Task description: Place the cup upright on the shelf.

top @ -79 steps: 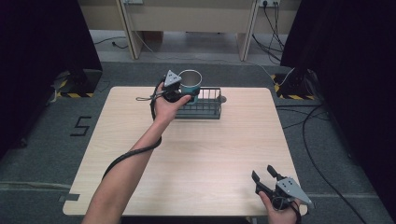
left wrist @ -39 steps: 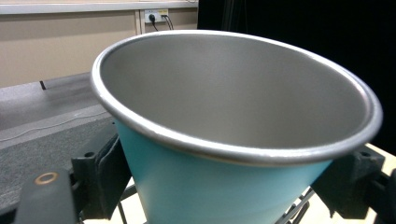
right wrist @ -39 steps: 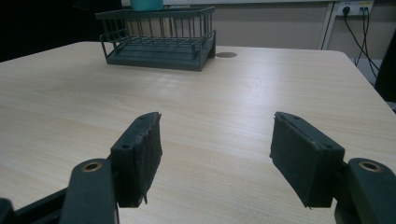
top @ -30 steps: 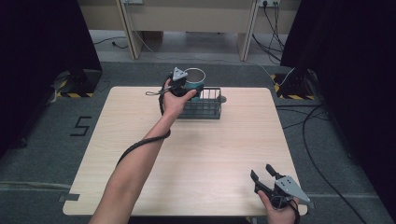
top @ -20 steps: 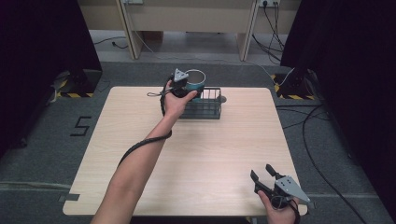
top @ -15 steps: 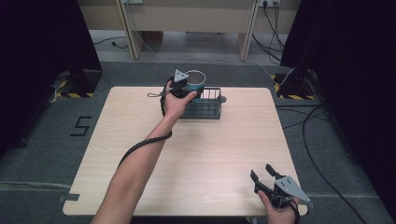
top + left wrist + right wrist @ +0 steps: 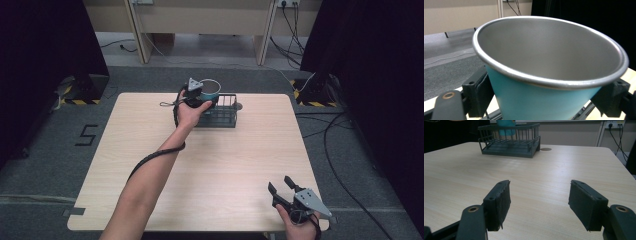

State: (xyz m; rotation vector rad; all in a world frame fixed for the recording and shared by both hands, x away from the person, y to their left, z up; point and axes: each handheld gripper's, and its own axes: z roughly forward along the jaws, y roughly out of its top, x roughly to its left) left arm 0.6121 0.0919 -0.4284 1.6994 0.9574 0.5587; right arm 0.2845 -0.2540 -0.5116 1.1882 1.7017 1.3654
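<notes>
the teal metal cup (image 7: 541,100) has a bare steel inside and a rolled silver rim, and it tapers downward from a wide round mouth. its mouth faces up with a slight tilt, its long axis near upright. the left gripper (image 7: 202,97) has its fingers (image 7: 477,93) clenched on the cup's teal wall from both sides, holding it at the left end of the dark wire basket (image 7: 226,111) near the far edge of the pale wood-grain table (image 7: 150,135). the right gripper (image 7: 284,189) sits low at the near right corner, its padded black fingers (image 7: 499,202) released and spread apart above the table.
</notes>
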